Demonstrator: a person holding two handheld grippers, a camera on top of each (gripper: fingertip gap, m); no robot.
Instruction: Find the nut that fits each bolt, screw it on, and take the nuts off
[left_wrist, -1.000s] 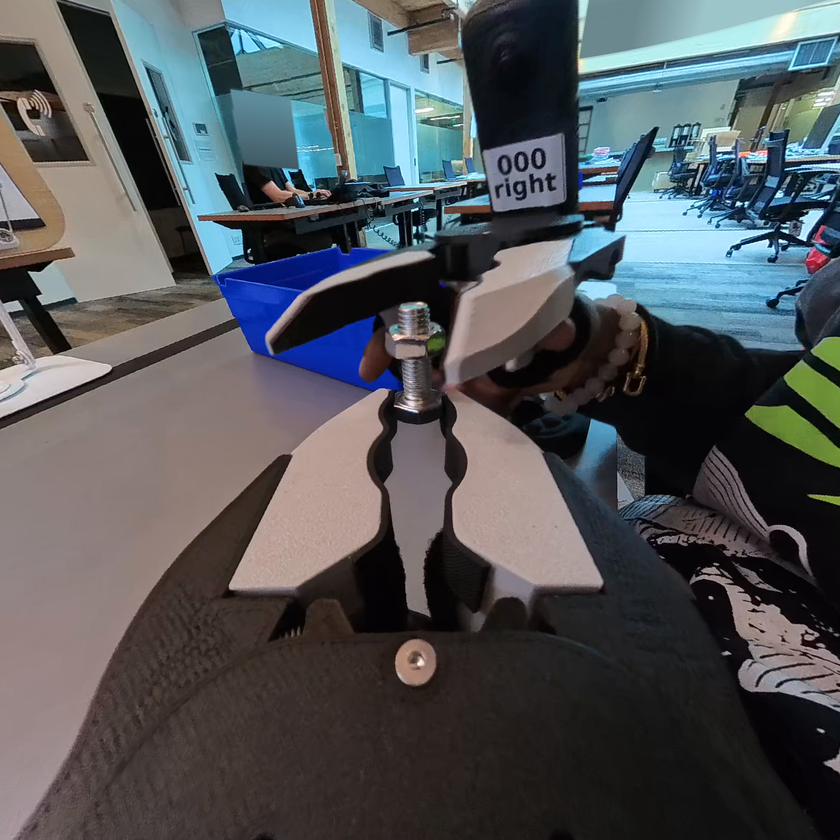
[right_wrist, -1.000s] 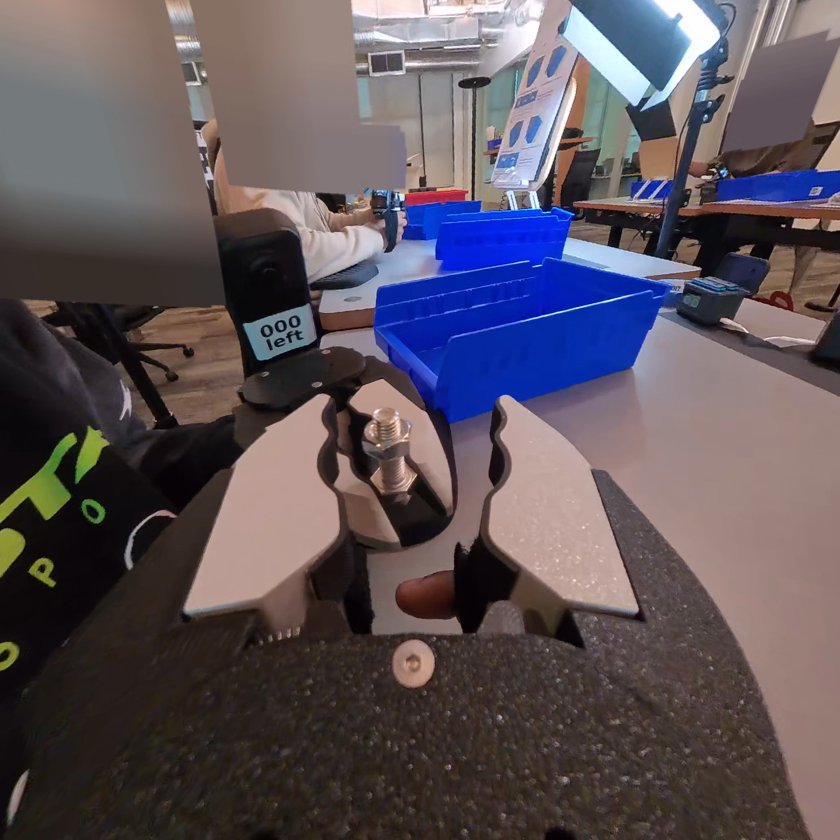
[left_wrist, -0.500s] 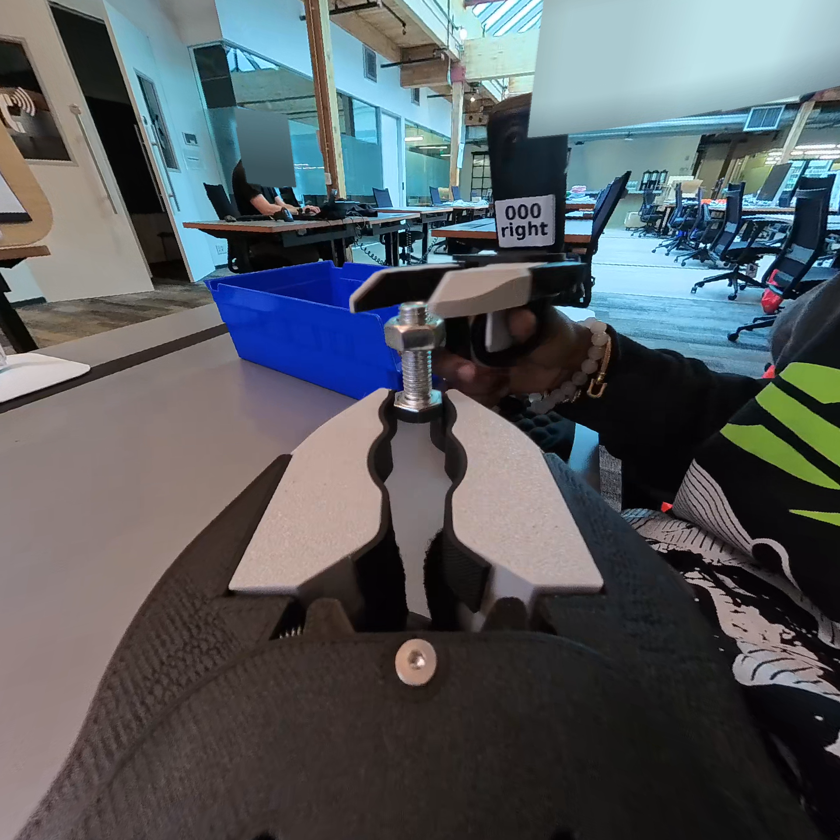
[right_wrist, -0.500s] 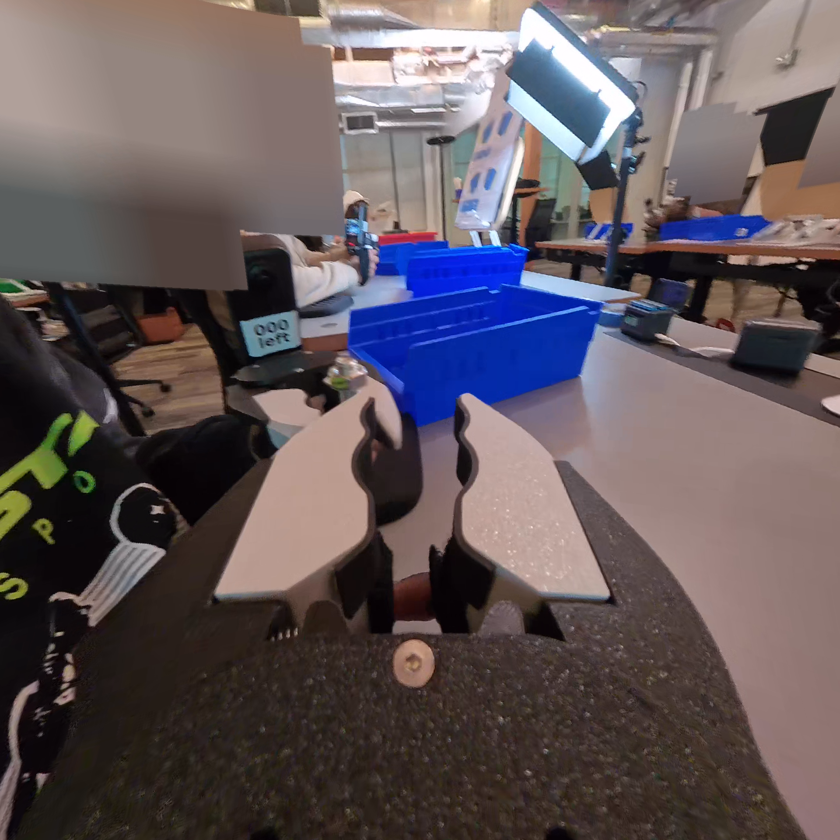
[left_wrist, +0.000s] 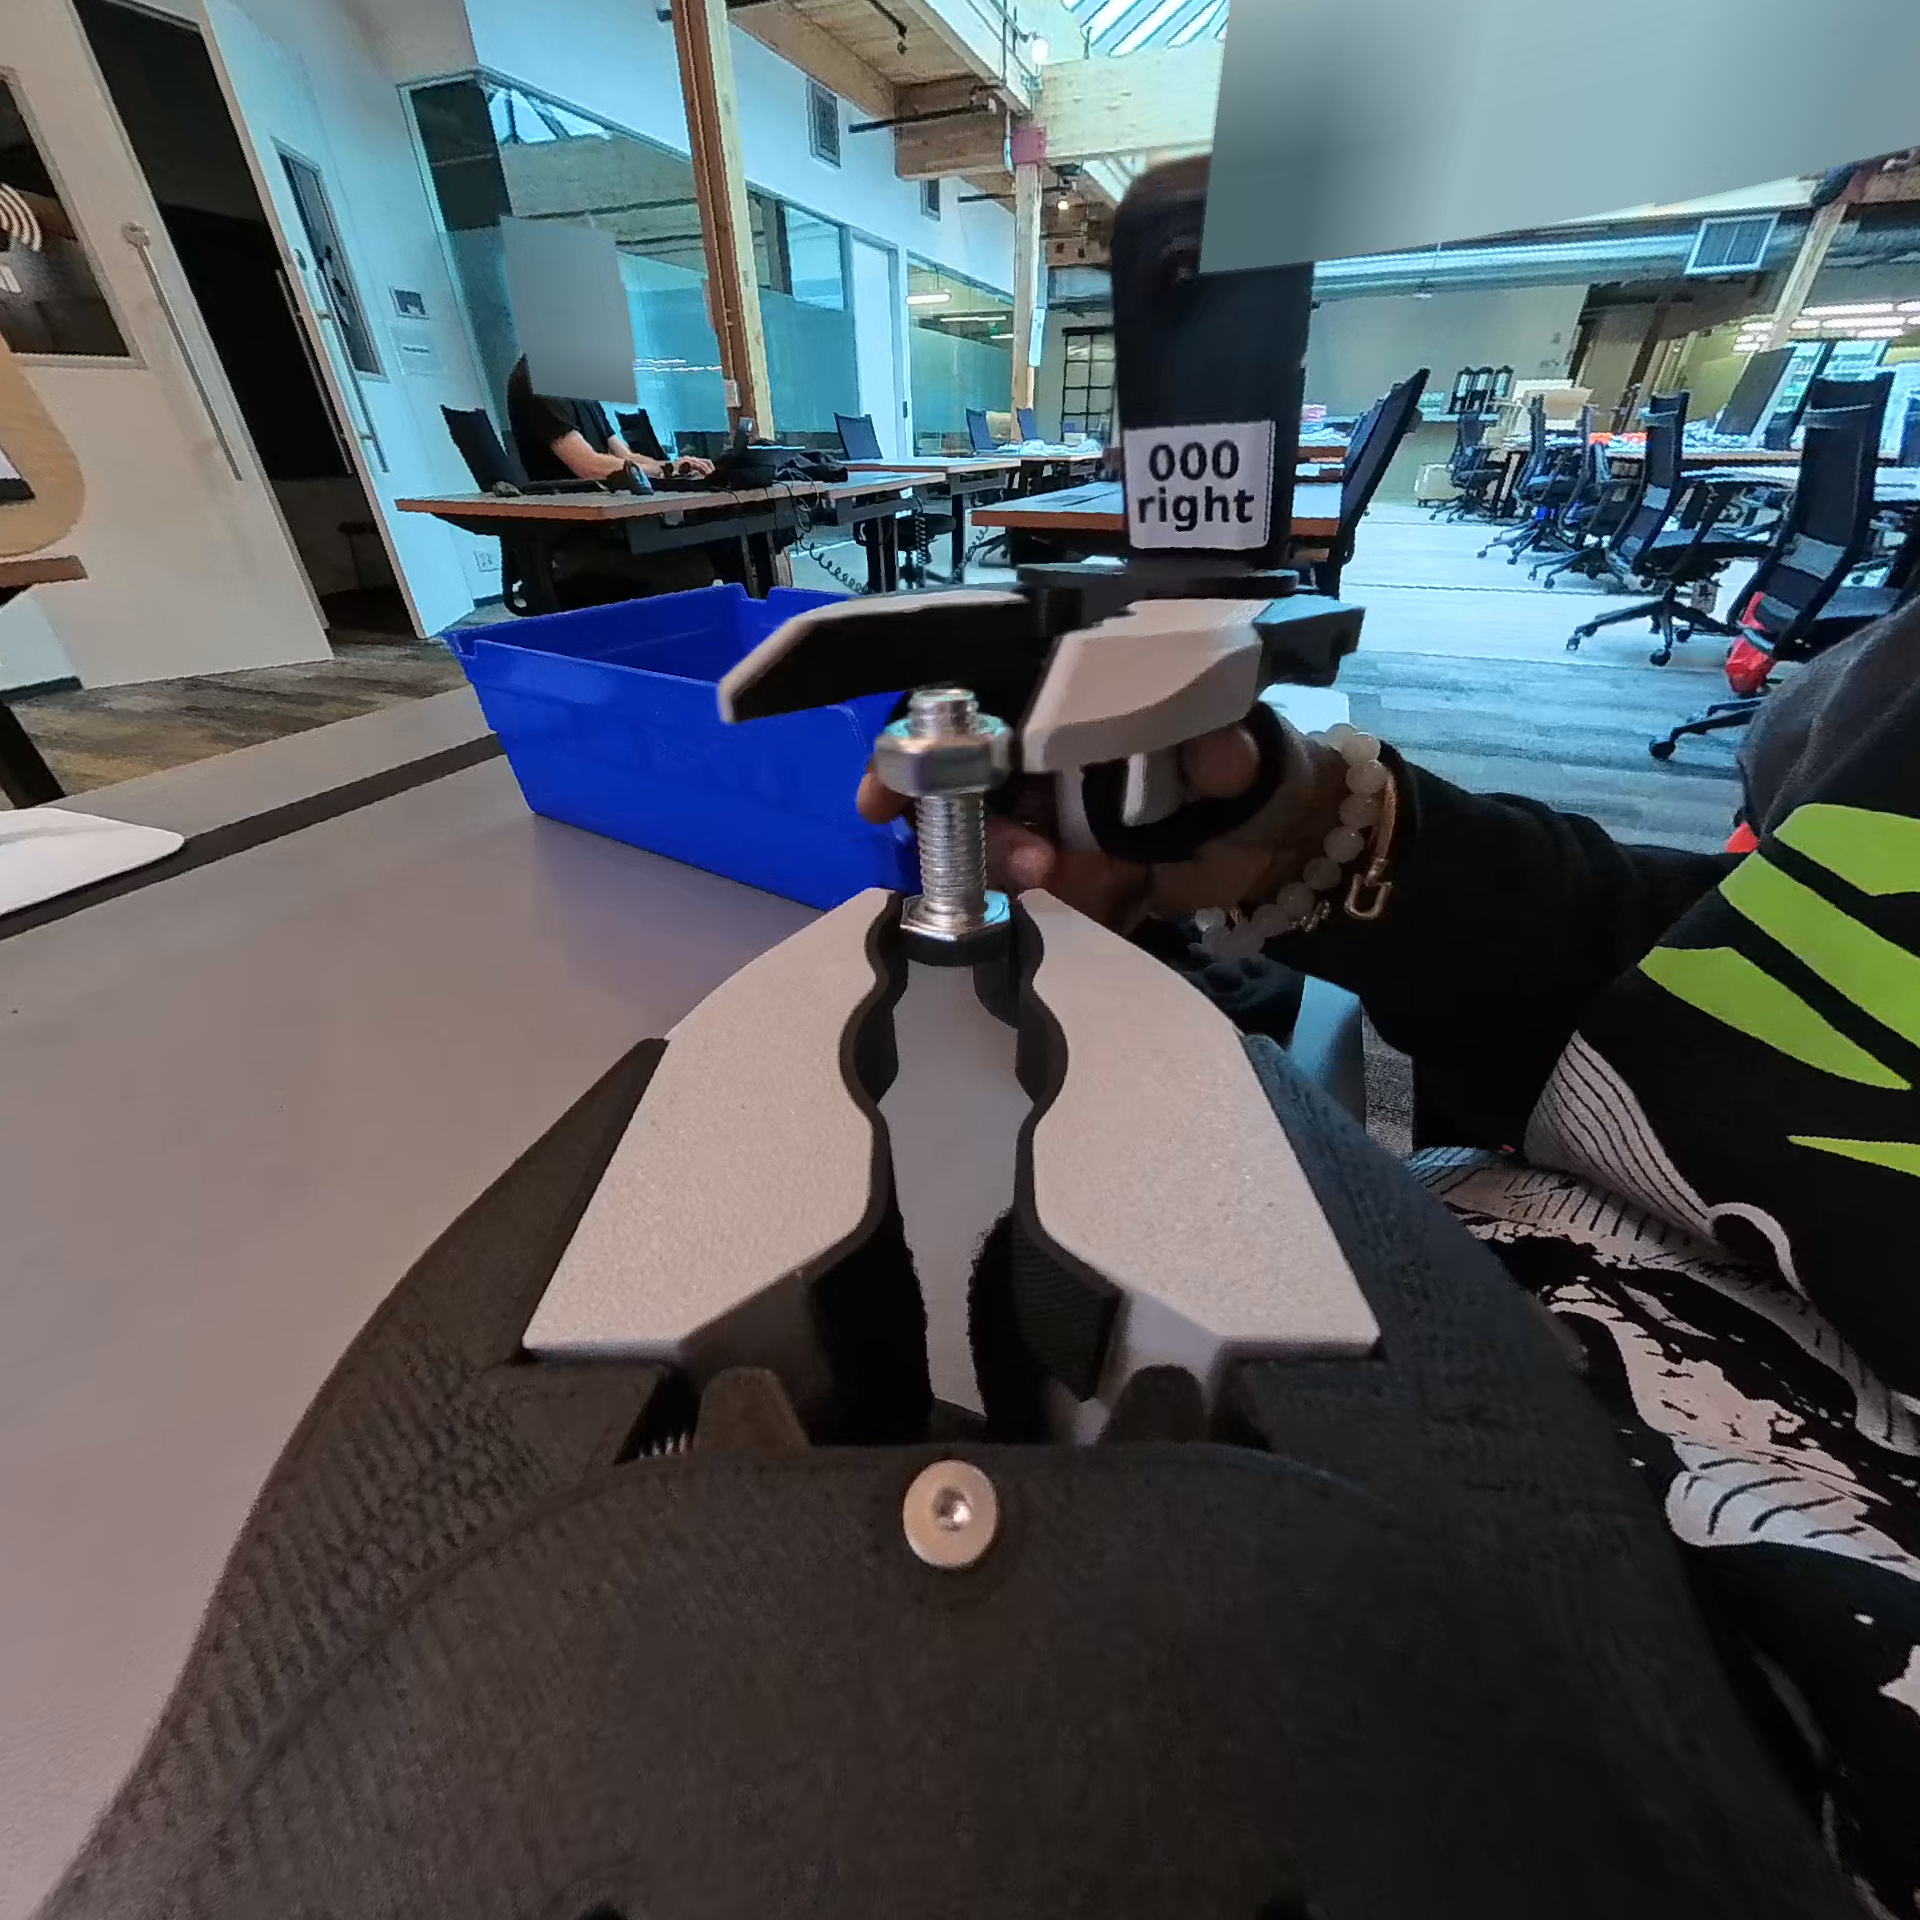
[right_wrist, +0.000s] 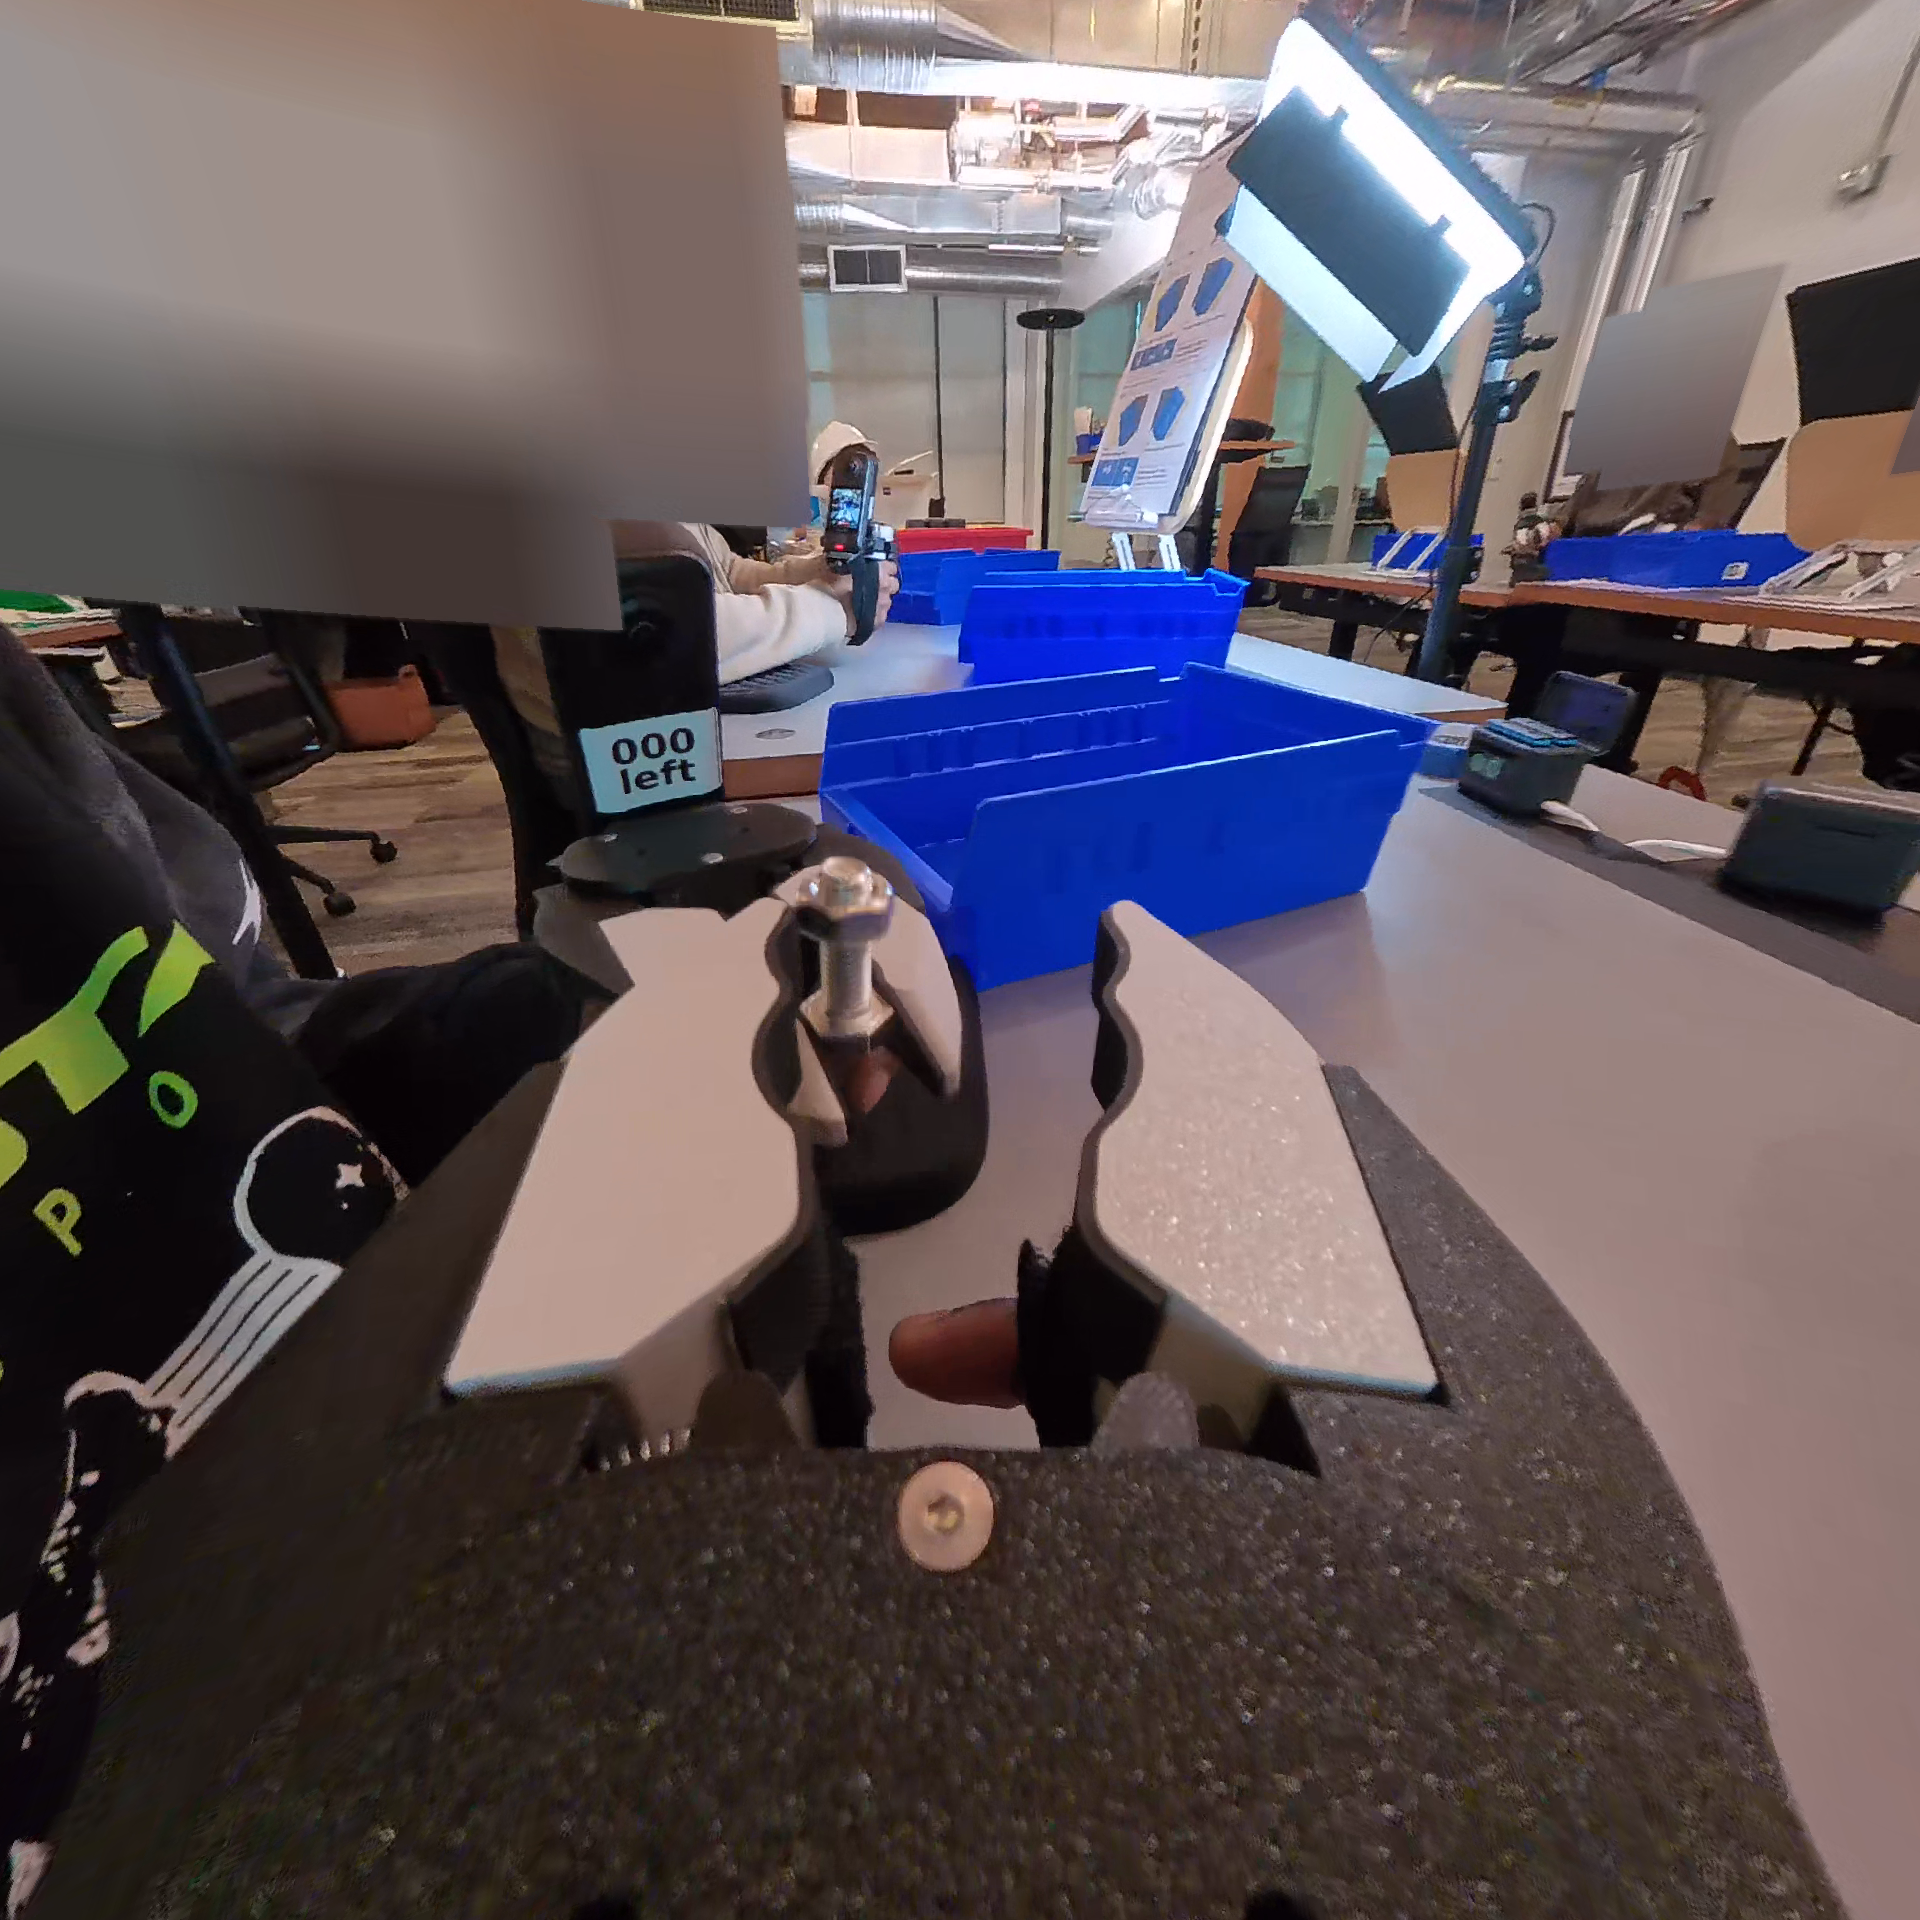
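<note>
Office desks surround grey table (left_wrist: 312, 1039); left jaws pinch bolt (left_wrist: 951, 847), right jaws spread.

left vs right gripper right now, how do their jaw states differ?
The left gripper has its jaws nearly together, clamped on the hex head of the upright bolt; the right gripper has its jaws spread wide with nothing between them. The left sits under the bolt, while the right sits level with the nut near the bolt's top, beside it. Both have pale fingers on black bodies.
</note>
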